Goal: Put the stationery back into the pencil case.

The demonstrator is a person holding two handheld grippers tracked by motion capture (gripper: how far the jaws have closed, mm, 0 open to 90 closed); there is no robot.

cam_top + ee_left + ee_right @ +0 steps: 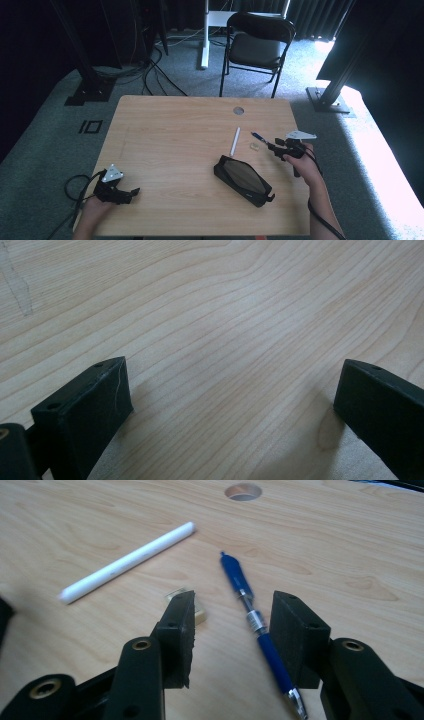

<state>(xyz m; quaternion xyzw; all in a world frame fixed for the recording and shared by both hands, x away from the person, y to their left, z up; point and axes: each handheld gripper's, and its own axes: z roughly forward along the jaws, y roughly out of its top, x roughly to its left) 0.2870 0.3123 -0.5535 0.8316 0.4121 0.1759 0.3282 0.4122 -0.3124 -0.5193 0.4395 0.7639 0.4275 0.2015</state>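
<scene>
Right gripper view has my right gripper (232, 625) low over the wooden table (350, 545), its jaws partly spread with a blue pen (257, 627) lying on the wood between them. The pads do not press on the pen; it runs lengthwise through the gap, nearer the jaw on that view's right, its blue cap end pointing away from me and its metal tip near the bottom edge of the view. Just past the other jaw sits a small pale eraser (197, 611), partly hidden behind that jaw. Farther off lies a white stick (127, 562), slanted and well clear of the pen, and beyond that a round cable hole (243, 491) in the tabletop.

From the high view, my right gripper (272, 145) is at the right side of the table, pointing left toward the pen (260, 137). The eraser (254, 146) is just beside it, the white stick (234, 141) a little further left, and a black pencil case (244, 180) lies closer to me, apart from all three.

My left gripper (131, 192) rests near the table's front left corner. In the left gripper view its jaws stand wide apart over bare wood (225, 330).
</scene>
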